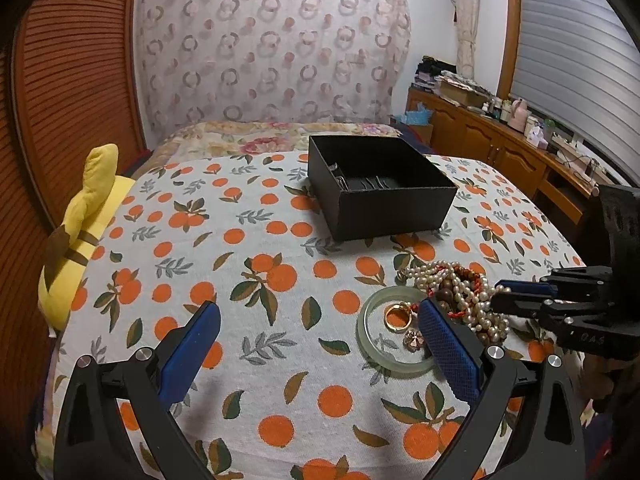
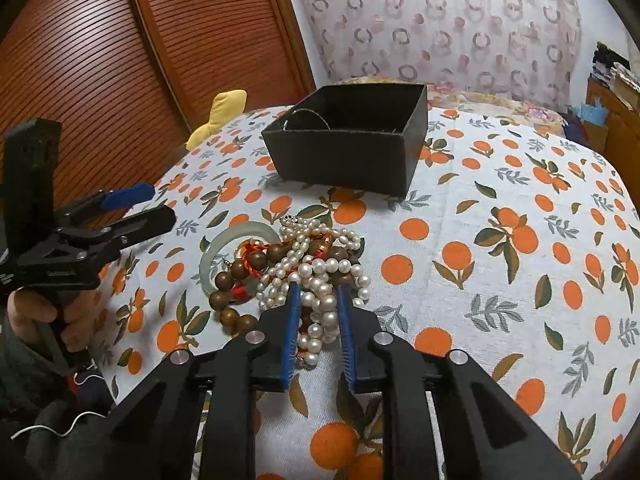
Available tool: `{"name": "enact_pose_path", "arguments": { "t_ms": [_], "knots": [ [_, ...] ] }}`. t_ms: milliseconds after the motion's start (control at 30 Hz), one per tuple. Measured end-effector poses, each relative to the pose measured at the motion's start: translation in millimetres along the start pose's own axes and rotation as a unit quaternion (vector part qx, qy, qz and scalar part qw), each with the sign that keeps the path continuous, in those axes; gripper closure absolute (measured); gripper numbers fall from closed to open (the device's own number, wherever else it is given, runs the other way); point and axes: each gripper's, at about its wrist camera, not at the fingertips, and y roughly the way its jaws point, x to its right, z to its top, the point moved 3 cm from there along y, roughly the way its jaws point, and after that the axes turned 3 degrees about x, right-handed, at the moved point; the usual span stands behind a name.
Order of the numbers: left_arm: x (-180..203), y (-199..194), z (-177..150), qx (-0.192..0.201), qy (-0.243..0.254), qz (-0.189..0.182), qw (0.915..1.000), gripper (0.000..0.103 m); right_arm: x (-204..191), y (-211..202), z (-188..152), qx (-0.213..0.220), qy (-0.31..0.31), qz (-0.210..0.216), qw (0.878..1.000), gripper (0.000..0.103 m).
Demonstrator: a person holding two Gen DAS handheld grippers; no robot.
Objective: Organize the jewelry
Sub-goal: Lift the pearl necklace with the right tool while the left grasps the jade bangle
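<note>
A jewelry pile lies on the orange-print cloth: a pearl necklace (image 2: 320,276), brown wooden beads (image 2: 240,268) with red cord, a pale green jade bangle (image 1: 396,336), a gold ring (image 1: 398,316) and a small brooch (image 1: 412,338). A black open box (image 1: 380,184) stands behind the pile and shows in the right wrist view (image 2: 348,148), with thin jewelry inside. My left gripper (image 1: 320,312) is open wide, its right finger beside the bangle. My right gripper (image 2: 318,292) has closed around the pearl strands at the pile's near side; it also shows in the left wrist view (image 1: 500,292).
A yellow plush toy (image 1: 84,232) lies at the bed's left edge. A wooden louvered wardrobe (image 2: 120,60) stands to the left. A wooden cabinet (image 1: 500,148) with clutter runs along the right wall. A patterned curtain (image 1: 272,48) hangs behind the bed.
</note>
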Motion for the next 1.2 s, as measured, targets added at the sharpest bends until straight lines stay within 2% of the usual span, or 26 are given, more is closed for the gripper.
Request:
{"name": "enact_pose_path", "arguments": {
  "t_ms": [200,233,267,600,833,900,967,1067,1100,1167,1200],
  "knots": [
    [3.9,4.6,-0.3,-0.006,-0.002,-0.006,1.0000,0.008,-3.4,-19.0,8.3,0.028,-0.012,-0.003,1.000,0.083],
    [5.0,5.1,-0.4,-0.007,0.000,-0.007,0.9999,0.008,-3.9,-22.7,10.4,0.033,-0.014,-0.002,0.999,0.086],
    [5.8,5.5,-0.1,-0.008,0.000,-0.008,0.9999,0.008,-4.3,-26.5,13.2,0.037,-0.017,-0.002,0.999,0.094],
    [8.5,4.6,3.2,-0.008,0.003,-0.012,0.9999,0.008,-1.2,-50.3,34.1,0.069,-0.033,-0.018,0.997,0.094],
    [13.3,10.6,1.4,-0.025,0.015,-0.019,0.9994,0.008,5.4,-77.0,56.1,0.106,-0.039,-0.043,0.993,0.094],
    [14.4,16.2,0.4,-0.036,0.017,-0.023,0.9989,0.019,7.2,-83.2,61.1,0.113,-0.042,-0.050,0.991,0.094],
    [14.3,24.4,-0.2,-0.051,0.017,-0.032,0.9980,0.036,8.1,-86.6,64.9,0.117,-0.044,-0.053,0.991,0.094],
    [16.3,36.1,0.6,-0.068,0.019,-0.045,0.9965,0.051,7.5,-89.8,70.1,0.121,-0.049,-0.057,0.990,0.094],
    [17.8,40.7,1.2,-0.075,0.020,-0.048,0.9958,0.054,7.1,-90.9,71.6,0.123,-0.049,-0.057,0.990,0.094],
    [18.5,48.0,1.1,-0.086,0.020,-0.052,0.9947,0.066,4.7,-93.6,75.0,0.127,-0.053,-0.058,0.989,0.094],
    [19.5,52.0,1.6,-0.091,0.020,-0.053,0.9942,0.067,3.7,-94.4,76.9,0.128,-0.054,-0.058,0.989,0.094]
  ]
}}
